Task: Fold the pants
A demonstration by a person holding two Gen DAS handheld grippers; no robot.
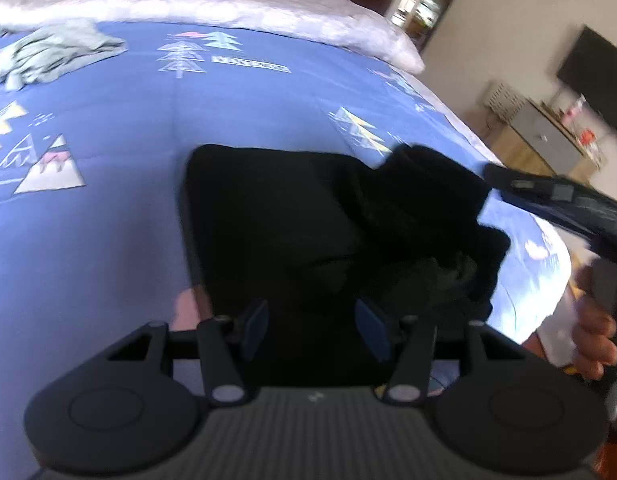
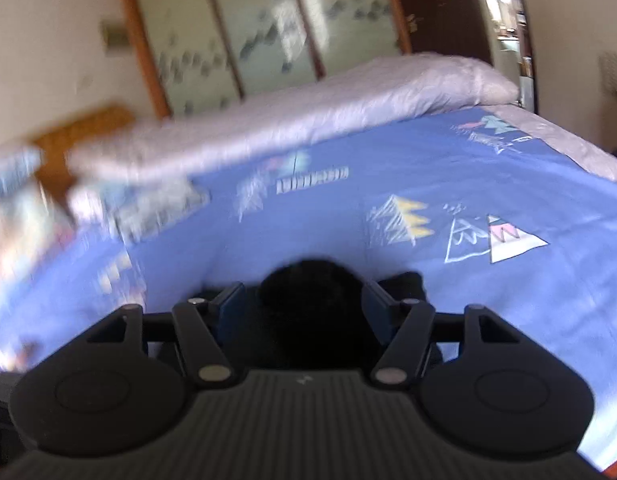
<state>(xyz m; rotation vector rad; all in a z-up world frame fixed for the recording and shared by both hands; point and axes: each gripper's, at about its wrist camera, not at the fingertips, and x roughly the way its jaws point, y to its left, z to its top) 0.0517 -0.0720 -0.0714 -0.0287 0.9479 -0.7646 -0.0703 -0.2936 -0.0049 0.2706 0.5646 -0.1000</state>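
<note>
Black pants (image 1: 276, 216) lie in a folded bundle on the blue patterned bedsheet (image 1: 108, 200). My left gripper (image 1: 314, 324) hovers over the near edge of the bundle, its blue pads (image 1: 256, 320) spread apart above the cloth and not pressing on it. A raised hump at the bundle's right end meets the tip of my right gripper (image 1: 496, 178), which a hand (image 1: 596, 332) holds. In the blurred right wrist view, that hump of pants (image 2: 308, 280) sits between the pads of my right gripper (image 2: 302, 306), which stand apart.
A crumpled grey-green garment (image 1: 56, 54) lies at the far left of the bed. A lilac quilt (image 1: 228, 4) runs along the far side. Beyond the bed's right edge stand a low cabinet (image 1: 544, 136) and a dark screen (image 1: 596, 68). A wardrobe (image 2: 248, 32) lines the wall.
</note>
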